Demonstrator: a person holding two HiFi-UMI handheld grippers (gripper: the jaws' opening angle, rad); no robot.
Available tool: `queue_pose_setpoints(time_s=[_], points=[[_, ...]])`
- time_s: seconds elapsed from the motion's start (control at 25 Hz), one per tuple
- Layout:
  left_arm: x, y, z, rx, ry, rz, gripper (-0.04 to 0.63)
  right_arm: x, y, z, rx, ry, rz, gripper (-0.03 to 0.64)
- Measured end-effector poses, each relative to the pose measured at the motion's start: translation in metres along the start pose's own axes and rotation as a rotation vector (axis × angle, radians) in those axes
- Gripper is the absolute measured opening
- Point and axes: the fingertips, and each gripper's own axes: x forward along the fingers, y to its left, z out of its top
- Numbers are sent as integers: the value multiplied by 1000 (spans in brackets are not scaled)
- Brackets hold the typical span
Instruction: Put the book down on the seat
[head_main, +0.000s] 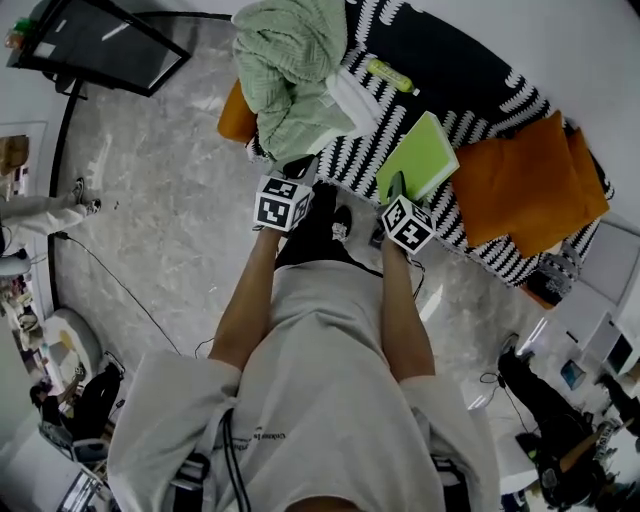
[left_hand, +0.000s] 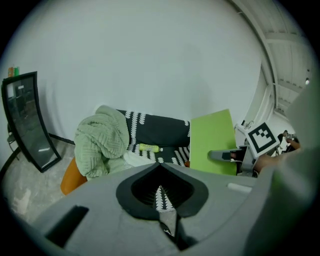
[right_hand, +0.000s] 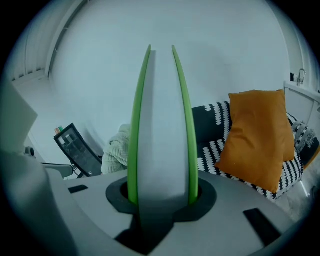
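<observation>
The 2 forearms reach straight out from the body, side by side, both tongs angled down toward the seat (head_main: 480, 100). The right tongs (head_main: 397, 185) are clamped on the near edge of the green book (head_main: 420, 155), which stands edge-on between the jaws, over the seat's front just beside the orange cushion (head_main: 525, 190). Whether it touches the cover I cannot tell. The left tongs (head_main: 300, 165) are empty, jaws all but together, near the green blanket (head_main: 290, 70).
</observation>
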Motion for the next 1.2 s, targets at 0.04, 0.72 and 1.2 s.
queue_pose_setpoints(time_s=[0.04, 0.72, 1.2], points=[[3, 5, -1, -7, 3, -2, 2, 4, 2, -1, 0, 4, -1, 127], [74, 32, -121, -194, 234, -96, 2, 23, -53, -114, -178, 312, -80, 127], [107, 80, -135, -119, 318, -155, 2, 43, -53, -161, -237, 468, -83, 127]])
